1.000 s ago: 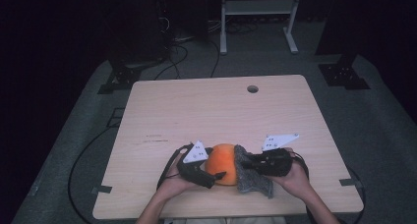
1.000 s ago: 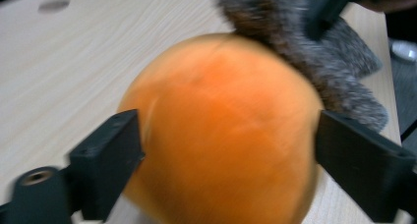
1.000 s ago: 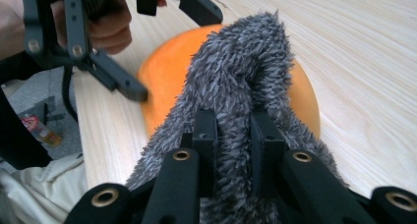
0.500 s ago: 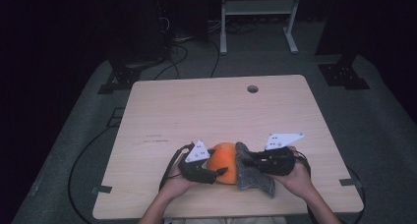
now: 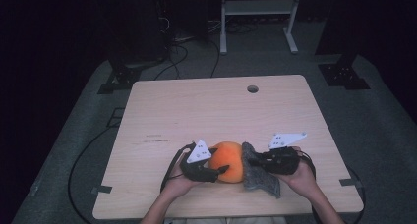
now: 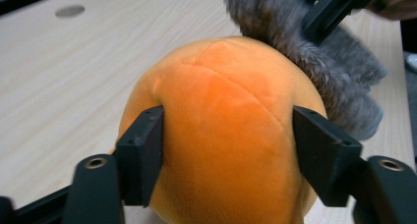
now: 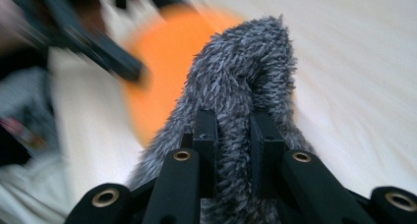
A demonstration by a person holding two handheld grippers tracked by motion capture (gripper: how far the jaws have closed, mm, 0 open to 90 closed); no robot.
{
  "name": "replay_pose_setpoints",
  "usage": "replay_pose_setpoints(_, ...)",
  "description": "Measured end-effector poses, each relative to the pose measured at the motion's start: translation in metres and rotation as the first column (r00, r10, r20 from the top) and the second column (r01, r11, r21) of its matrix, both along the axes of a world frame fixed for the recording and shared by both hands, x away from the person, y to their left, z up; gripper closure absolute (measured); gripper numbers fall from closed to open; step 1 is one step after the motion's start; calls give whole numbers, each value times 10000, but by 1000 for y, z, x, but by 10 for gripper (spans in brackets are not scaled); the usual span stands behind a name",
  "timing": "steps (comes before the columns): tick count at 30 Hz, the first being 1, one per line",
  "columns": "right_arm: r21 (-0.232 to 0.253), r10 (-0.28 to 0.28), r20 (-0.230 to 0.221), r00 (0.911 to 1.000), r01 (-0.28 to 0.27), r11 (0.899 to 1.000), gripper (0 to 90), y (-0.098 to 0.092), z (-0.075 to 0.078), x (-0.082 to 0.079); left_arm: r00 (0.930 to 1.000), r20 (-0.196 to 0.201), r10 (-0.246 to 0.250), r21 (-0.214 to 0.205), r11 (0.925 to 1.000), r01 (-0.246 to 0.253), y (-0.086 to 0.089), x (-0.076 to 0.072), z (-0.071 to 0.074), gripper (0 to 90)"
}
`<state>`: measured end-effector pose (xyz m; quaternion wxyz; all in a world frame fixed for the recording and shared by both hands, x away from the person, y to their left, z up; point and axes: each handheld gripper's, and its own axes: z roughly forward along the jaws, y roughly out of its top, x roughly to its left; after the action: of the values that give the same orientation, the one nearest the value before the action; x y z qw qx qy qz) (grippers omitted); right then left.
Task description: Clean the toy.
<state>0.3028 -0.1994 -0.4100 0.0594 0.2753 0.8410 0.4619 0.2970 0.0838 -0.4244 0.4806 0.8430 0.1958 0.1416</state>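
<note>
An orange plush ball [image 5: 227,160] lies near the table's front edge, with a grey furry cloth [image 5: 259,174] draped against its right side. My left gripper [image 5: 222,170] comes in from the left. Its jaws have just been closing, and in the left gripper view both pads [image 6: 146,144] press into the sides of the ball [image 6: 226,111]. My right gripper [image 5: 254,160] is shut on a fold of the grey cloth [image 7: 246,76], which stands up between its jaws [image 7: 235,135]. The orange ball [image 7: 162,52] shows blurred behind that cloth.
The light wooden table [image 5: 196,111] has a round cable hole [image 5: 252,89] near its far edge. Black cables [image 5: 182,52] and a white stand's legs [image 5: 223,37] are on the floor beyond. Both hands rest at the table's front edge.
The left gripper's jaws have narrowed from wide apart onto the orange ball. The right gripper and the grey cloth have shifted only slightly.
</note>
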Motion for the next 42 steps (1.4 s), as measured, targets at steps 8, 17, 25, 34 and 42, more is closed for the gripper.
replay_pose_setpoints(8, 148, 516, 150, 9986, -518, 9985, 760, 14, 2, -3, 9980, -134, -619, -89, 9981, 617, -4, -4, 4, 219)
replay_pose_setpoints(17, 159, 498, 231, 9985, -502, 9986, 759, 13, 13, -7, 9990, 110, -435, -18, 9991, 435, -2, -4, 2, 342)
replay_pose_setpoints(25, -293, 649, -248, 9976, -656, 9974, 763, 11, 0, -2, 9936, -1120, -150, -337, 9994, 113, 3, 6, -1, 100)
replay_pose_setpoints(34, 296, 901, 593, 9942, -919, 9953, 766, 12, 35, -16, 9983, 312, -488, -26, 9988, 490, -7, -8, 8, 332)
replay_pose_setpoints(42, -112, 995, 242, 9947, -993, 9950, 769, 16, 24, -12, 9890, 1211, -854, 293, 9962, 825, -19, -20, 11, 250)
